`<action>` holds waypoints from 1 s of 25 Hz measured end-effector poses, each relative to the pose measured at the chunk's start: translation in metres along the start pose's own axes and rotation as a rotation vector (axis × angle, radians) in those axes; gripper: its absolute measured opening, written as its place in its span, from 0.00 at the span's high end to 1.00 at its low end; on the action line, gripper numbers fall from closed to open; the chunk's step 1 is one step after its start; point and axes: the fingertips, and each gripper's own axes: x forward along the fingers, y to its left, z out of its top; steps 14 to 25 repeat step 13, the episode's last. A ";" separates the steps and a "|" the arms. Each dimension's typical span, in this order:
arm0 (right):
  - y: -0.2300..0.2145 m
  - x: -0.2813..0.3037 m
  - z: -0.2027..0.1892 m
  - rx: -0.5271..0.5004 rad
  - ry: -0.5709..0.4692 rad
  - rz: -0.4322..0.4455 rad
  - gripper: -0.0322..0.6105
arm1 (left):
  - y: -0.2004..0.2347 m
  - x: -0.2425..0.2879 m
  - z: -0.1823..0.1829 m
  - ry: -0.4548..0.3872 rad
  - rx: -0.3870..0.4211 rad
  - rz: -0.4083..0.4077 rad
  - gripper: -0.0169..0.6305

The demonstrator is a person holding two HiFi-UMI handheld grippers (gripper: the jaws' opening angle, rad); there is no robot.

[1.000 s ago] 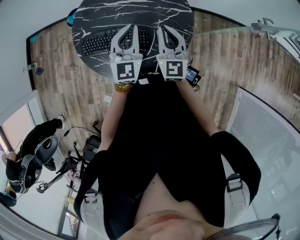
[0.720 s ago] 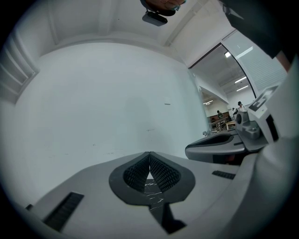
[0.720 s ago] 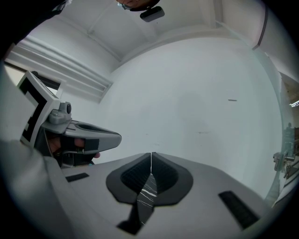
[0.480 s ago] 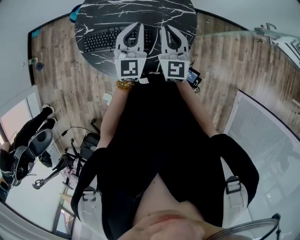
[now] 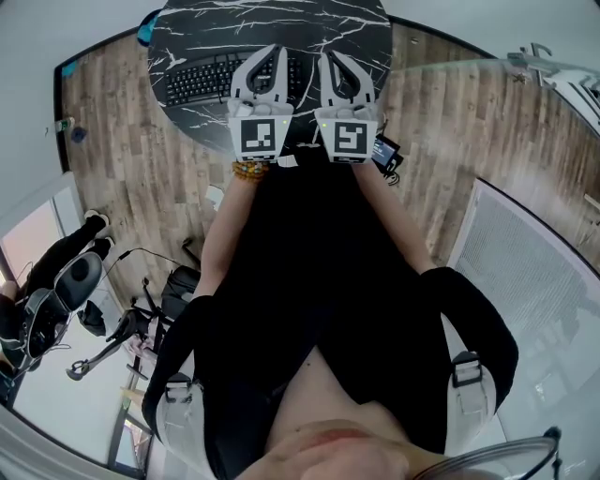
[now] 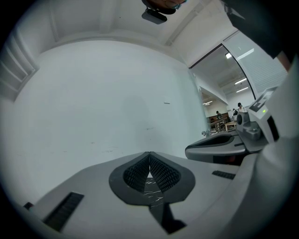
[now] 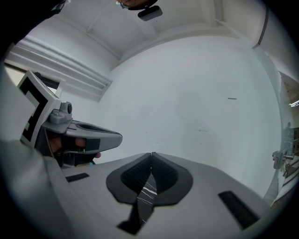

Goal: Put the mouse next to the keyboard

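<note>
Though closed, left tool (image 5: 271, 52) over keyboard (image 5: 199, 82)

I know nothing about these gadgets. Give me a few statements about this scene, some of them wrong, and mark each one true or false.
A keyboard lies on the dark marbled table. True.
The left gripper is holding the keyboard. False: its jaws are shut on nothing.
The right gripper has its jaws wide apart. False: they are together, with nothing between them.
Both grippers are held side by side over the table's near edge. True.
</note>
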 end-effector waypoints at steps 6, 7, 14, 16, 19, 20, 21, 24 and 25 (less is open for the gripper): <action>0.002 0.000 -0.004 -0.003 0.007 0.013 0.90 | 0.000 -0.001 -0.002 0.001 -0.001 0.002 0.95; 0.002 0.000 -0.004 -0.004 0.008 0.014 0.90 | 0.000 -0.001 -0.002 0.001 -0.003 0.002 0.95; 0.001 0.002 -0.010 -0.011 0.028 0.011 0.91 | 0.000 -0.002 -0.004 0.007 -0.008 0.004 0.95; 0.001 0.002 -0.010 -0.011 0.028 0.011 0.91 | 0.000 -0.002 -0.004 0.007 -0.008 0.004 0.95; 0.001 0.002 -0.010 -0.011 0.028 0.011 0.91 | 0.000 -0.002 -0.004 0.007 -0.008 0.004 0.95; 0.001 0.002 -0.010 -0.011 0.028 0.011 0.91 | 0.000 -0.002 -0.004 0.007 -0.008 0.004 0.95; 0.001 0.002 -0.010 -0.011 0.028 0.011 0.91 | 0.000 -0.002 -0.004 0.007 -0.008 0.004 0.95; 0.001 0.002 -0.010 -0.011 0.028 0.011 0.91 | 0.000 -0.002 -0.004 0.007 -0.008 0.004 0.95; 0.001 0.002 -0.010 -0.011 0.028 0.011 0.91 | 0.000 -0.002 -0.004 0.007 -0.008 0.004 0.95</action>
